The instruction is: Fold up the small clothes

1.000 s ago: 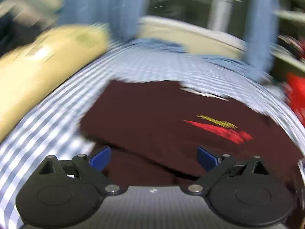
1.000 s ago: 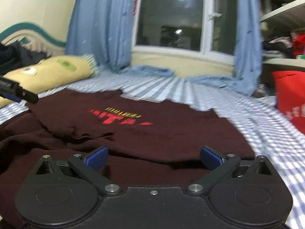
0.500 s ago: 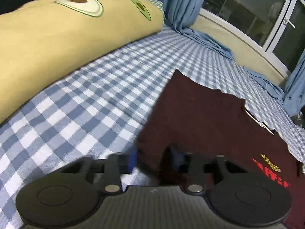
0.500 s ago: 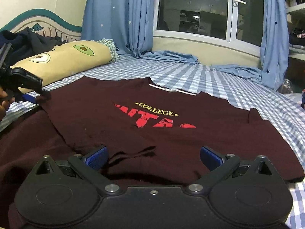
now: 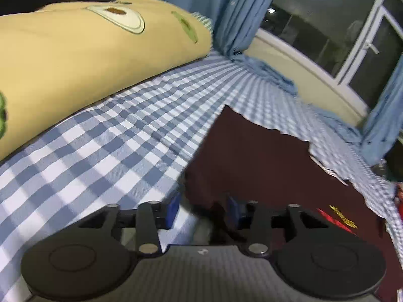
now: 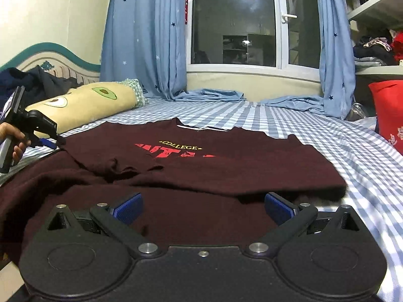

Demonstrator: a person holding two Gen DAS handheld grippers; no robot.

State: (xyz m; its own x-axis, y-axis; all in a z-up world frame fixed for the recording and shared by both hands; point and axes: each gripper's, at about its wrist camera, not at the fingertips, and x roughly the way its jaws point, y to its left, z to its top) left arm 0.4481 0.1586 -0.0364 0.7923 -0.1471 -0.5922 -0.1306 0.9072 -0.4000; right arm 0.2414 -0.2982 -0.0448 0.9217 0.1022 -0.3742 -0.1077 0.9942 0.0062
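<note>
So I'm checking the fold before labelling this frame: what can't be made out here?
- Left wrist view: whether the left claw actually pinches the maroon T-shirt edge; motion blur smears it.
- Right wrist view: red lettering under COLLEGE, partly covered by the shirt's folded-over flap.
- Right wrist view: shirt's near hem, hidden behind the open right claw.

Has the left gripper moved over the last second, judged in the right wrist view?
Yes. The left gripper has dropped from level with the pillow to the shirt's left edge.

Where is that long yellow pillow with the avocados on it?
The yellow pillow lies at the left of the right wrist view, on the checked bedsheet, beside the maroon T-shirt and before the blue curtain.
</note>
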